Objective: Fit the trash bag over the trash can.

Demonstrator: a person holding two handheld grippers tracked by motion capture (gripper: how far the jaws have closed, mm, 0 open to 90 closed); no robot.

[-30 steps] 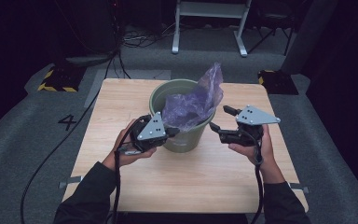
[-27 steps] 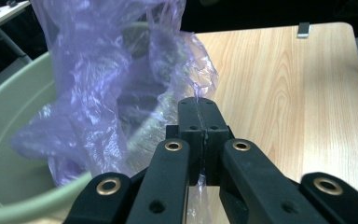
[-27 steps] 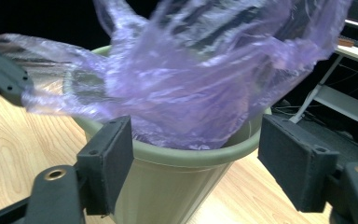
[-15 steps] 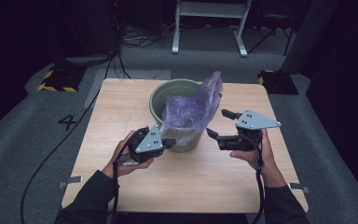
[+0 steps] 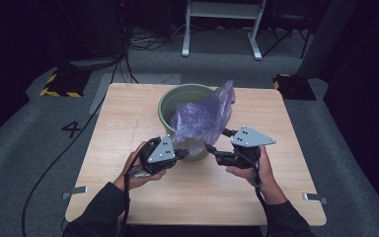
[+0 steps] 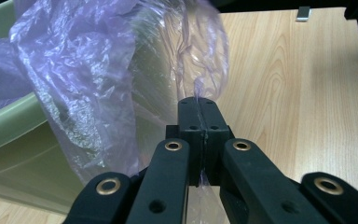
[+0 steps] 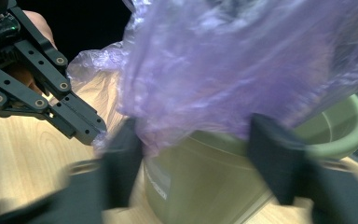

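While the purple plastic bag [image 5: 203,118] hung half in and half over the near rim of the green bucket [image 5: 170,101], we took its position as follows: its upper end rose above the far right of the rim, and its lower end draped down the bucket's near wall toward us. Its long axis therefore ran from upper right to lower left in the high view.

We held the left claw [image 6: 200,135] clenched on a thin fold of the bag's lower edge, low against the near wall. The left claw was thus the nearer of the two, being in contact with the film.

We held the right claw [image 5: 216,144] just right of the bag, pointing left at it. In the right gripper view the bag [image 7: 242,70] lay directly ahead and above, its loose film bulging between the two jaws. The jaws had just been closing, yet stood apart, with no clear pressure on the film; we read this claw as released.

Compared with the frame one second earlier, both hands sat lower and nearer the desk [image 5: 128,113], and the bag's lower edge had been drawn further down the wall.

We judged the next move to be closing the right claw on the film ahead of it.
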